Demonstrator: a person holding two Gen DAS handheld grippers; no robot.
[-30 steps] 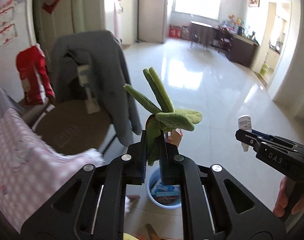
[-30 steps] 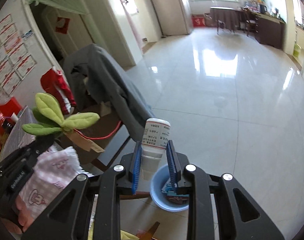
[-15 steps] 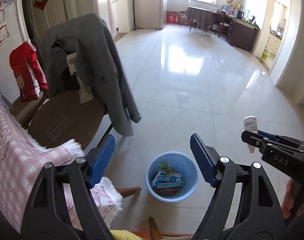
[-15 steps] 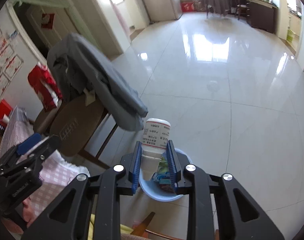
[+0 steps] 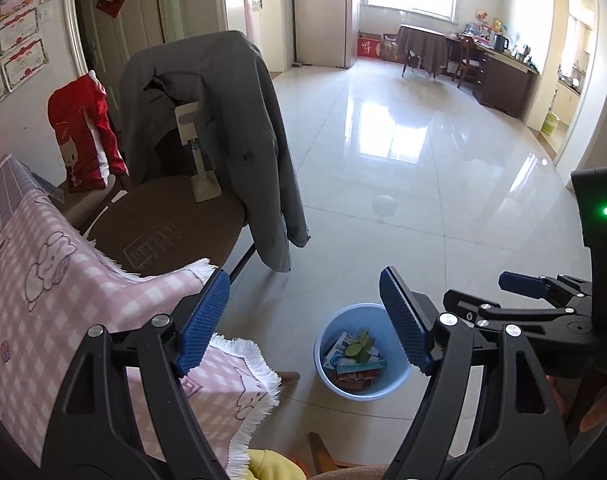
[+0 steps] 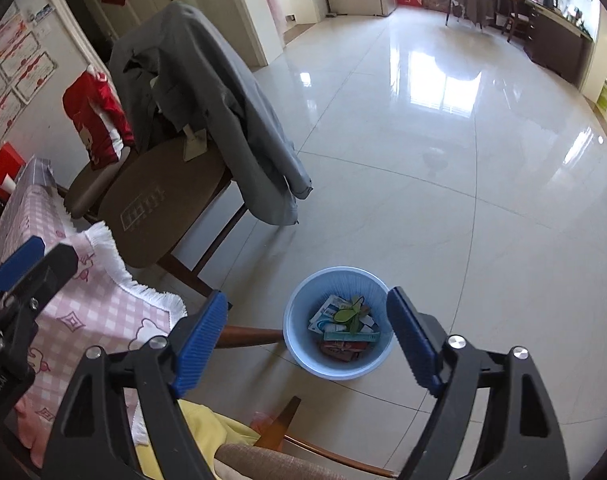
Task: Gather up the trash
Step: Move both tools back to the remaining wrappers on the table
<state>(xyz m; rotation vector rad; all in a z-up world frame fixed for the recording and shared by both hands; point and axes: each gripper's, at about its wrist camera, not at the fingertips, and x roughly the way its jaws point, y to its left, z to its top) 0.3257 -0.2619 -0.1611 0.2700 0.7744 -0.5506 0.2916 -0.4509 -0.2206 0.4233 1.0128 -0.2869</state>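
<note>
Our right gripper (image 6: 307,336) now wide, bottle (image 6: 335,326) dropped into bin (image 6: 303,364) below; left gripper (image 5: 303,320) wide too. Both deposits done.

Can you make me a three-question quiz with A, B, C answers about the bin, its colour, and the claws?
1. Where is the bin?
A. on the floor by the table
B. on the chair
C. on the pink tablecloth

2. What colour is the bin?
A. red
B. light blue
C. black

3. How are the two claws?
A. both open and empty
B. both shut on trash
C. one open, one shut

Answers:
1 A, it stands on the tiles beside the tablecloth edge.
2 B, its wall is pale blue.
3 A, the left claw and right claw are spread wide with nothing between them, and the green leafy thing lies in the bin.
</note>
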